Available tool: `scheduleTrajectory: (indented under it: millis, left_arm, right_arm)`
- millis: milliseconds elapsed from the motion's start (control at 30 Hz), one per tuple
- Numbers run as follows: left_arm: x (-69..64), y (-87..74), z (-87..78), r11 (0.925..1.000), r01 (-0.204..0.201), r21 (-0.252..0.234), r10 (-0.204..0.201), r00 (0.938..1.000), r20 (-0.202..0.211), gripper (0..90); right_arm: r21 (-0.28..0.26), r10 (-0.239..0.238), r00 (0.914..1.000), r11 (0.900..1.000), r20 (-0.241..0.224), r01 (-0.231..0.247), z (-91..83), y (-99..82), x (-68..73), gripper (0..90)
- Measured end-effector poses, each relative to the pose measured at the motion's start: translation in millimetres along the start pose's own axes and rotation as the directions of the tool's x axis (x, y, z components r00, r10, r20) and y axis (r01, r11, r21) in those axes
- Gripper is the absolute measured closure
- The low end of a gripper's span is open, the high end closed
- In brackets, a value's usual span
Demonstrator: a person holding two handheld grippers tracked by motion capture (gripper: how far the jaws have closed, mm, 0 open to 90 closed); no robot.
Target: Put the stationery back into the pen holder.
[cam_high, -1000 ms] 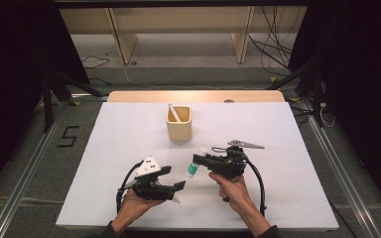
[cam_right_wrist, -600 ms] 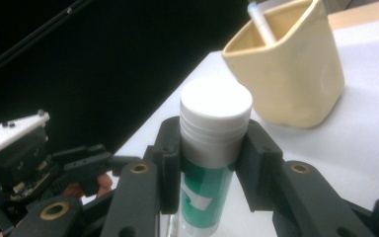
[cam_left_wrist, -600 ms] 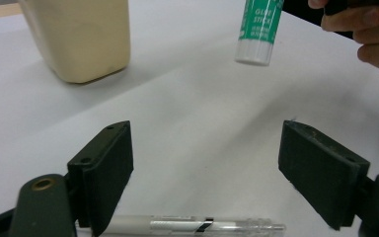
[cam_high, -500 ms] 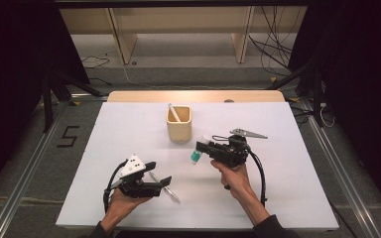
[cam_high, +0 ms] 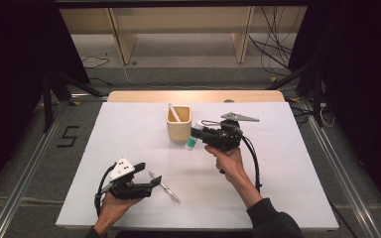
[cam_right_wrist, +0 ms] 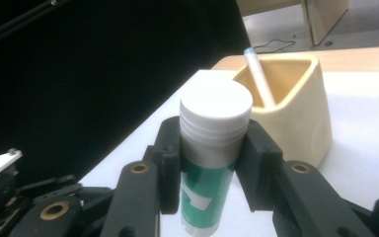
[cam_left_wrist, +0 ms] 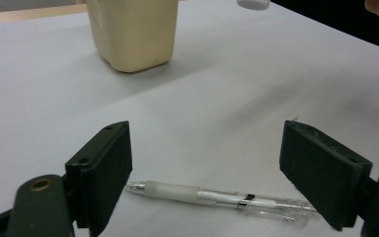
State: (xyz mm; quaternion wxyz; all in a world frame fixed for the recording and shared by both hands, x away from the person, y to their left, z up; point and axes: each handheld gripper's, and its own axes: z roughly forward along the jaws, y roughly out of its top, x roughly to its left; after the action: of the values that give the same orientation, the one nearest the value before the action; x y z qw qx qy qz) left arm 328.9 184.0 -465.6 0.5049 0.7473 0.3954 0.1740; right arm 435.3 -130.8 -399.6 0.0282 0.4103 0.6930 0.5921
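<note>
Right gripper [cam_right_wrist: 207, 163]: clamped on the glue stick [cam_right_wrist: 209, 163], which is held upright just beside the cream holder [cam_high: 179, 123].
Left gripper [cam_left_wrist: 205, 168]: jaws spread wide, just opened further; nothing is gripped.
Pen [cam_left_wrist: 217, 198]: laid flat on the white table [cam_high: 287, 168] between the left jaws, untouched.
Holder: one pen-like stick [cam_right_wrist: 259, 74] is carried inside.

A green glue stick [cam_right_wrist: 211, 163] with a white cap is clamped upright by the right hand-held gripper [cam_right_wrist: 208, 165], a cream holder [cam_right_wrist: 296, 116] with a pen [cam_right_wrist: 258, 74] being seen just beyond.
</note>
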Motion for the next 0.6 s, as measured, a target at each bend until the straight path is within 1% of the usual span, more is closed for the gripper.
scheduleTrajectory:
  millis: [67,167,367,600]
  left_arm:
    - [2.0,-0.8,-1.7,1.0000,0.008,-0.005,-0.008,1.0000,-0.004,20.2]
    - [3.4,-3.0,-2.5,0.9999,0.013,0.003,-0.013,0.9999,-0.005,19.8]
    - [3.5,-5.4,-2.5,0.9999,0.009,0.009,-0.009,1.0000,-0.003,19.6]
    - [5.4,-6.3,-5.2,0.9999,0.012,-0.002,-0.012,0.9998,-0.013,19.5]
  right_arm:
    - [0.002,-0.009,0.9999,1.0000,0.008,0.009,4.4,6.5,0.3,65.6]
    - [0.001,-0.018,0.9997,0.9998,0.015,0.018,10.5,16.6,1.2,65.6]
    - [-0.002,-0.043,0.9988,0.9991,0.026,0.043,22.5,35.9,4.4,65.6]
    - [0.007,-0.053,0.9979,0.9986,0.038,0.052,35.1,49.8,7.9,65.6]
